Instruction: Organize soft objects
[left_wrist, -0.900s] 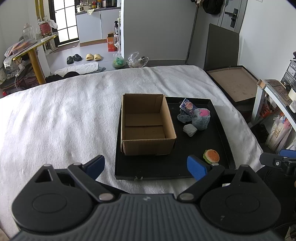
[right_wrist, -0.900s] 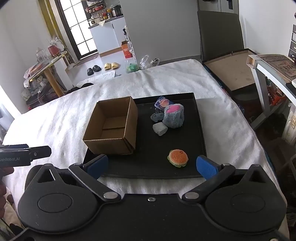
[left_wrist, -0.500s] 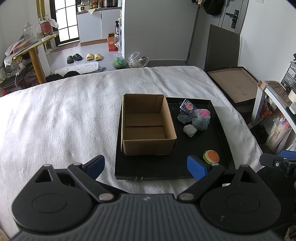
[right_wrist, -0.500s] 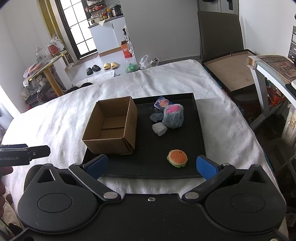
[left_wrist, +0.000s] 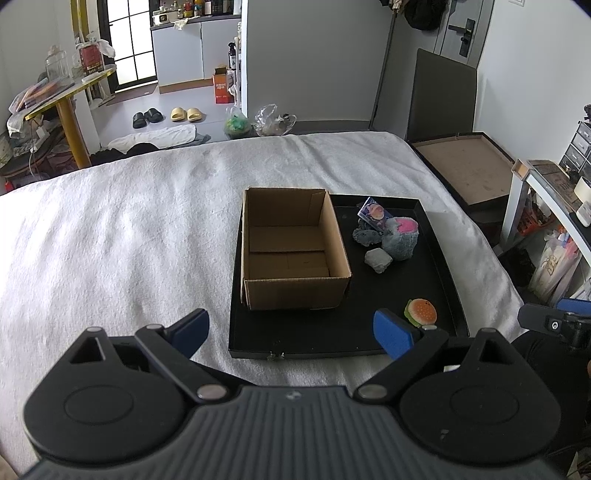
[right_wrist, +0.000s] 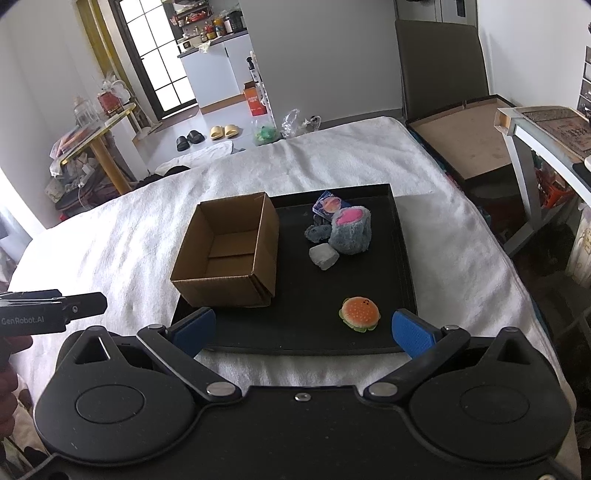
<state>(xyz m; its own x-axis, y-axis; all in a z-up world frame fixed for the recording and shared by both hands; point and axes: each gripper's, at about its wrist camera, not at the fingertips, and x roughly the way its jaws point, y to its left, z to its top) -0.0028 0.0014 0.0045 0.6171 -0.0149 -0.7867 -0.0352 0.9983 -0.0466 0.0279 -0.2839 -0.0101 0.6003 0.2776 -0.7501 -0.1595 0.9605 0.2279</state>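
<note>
- left gripper (left_wrist: 291, 328): released, jaws spread wide, nothing between the blue pads; it hangs above the white blanket (left_wrist: 129, 240), short of the near edge of the black tray (left_wrist: 439, 266).
- right gripper (right_wrist: 301, 328): released, jaws spread wide and empty, above the tray's near edge.
- cardboard box (right_wrist: 229, 254): open, upright, empty, on the left side of the tray.
- burger toy (right_wrist: 359, 314): flat on the tray near its near right corner, apart from the other soft items.
- grey plush with pink top (right_wrist: 351, 230): toward the far right of the tray, touching a dark grey piece (right_wrist: 317, 232).
- pale grey block (right_wrist: 324, 256): just in front of that plush.
- printed packet (right_wrist: 328, 204): behind the plush, near the tray's far edge.
</note>
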